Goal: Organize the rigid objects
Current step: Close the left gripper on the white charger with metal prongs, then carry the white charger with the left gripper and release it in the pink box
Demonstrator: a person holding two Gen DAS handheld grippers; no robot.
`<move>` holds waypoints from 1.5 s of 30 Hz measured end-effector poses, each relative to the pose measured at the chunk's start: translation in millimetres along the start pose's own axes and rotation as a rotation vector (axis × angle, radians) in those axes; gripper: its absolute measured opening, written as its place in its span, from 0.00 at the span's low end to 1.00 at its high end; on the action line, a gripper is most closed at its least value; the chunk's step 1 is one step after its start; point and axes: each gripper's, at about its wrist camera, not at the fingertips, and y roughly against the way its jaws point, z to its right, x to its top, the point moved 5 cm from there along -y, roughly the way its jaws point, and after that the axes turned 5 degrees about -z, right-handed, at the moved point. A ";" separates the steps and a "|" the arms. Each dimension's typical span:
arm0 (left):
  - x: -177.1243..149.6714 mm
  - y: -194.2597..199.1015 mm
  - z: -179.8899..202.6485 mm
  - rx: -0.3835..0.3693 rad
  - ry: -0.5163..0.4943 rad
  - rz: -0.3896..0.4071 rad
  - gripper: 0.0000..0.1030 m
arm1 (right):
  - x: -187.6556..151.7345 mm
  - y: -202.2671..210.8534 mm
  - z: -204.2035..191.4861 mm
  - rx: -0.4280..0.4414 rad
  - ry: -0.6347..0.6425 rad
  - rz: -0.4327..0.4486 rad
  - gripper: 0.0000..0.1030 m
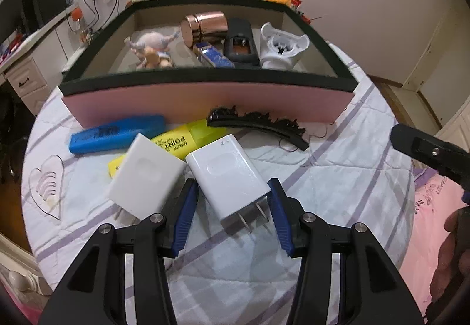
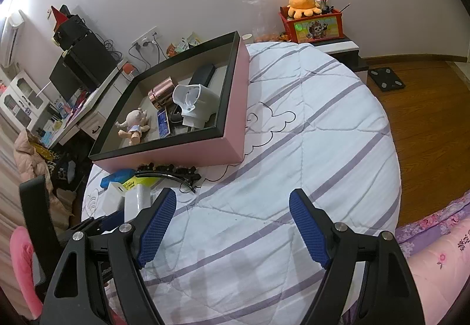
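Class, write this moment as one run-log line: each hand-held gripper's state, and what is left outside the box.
left hand-held gripper: shut on white charger | right hand-held gripper: open, empty | outside pink box: second charger, markers, hair clip

2 white chargers (image 1: 227,175), 2 highlighters (image 1: 117,134), 1 hair clip (image 1: 258,126), 1 box (image 1: 205,101)

Ahead of my right gripper (image 2: 232,225) the quilt (image 2: 308,148) lies bare through the centre and right of frame; upper left, the pink box (image 2: 188,153) blocks passage, with a black hair clip (image 2: 173,173) against its front wall
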 end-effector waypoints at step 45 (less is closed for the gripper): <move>218.4 -70.5 -93.9 0.039 0.015 0.012 0.48 | 130.6 -77.1 -67.3 -0.034 0.112 0.015 0.78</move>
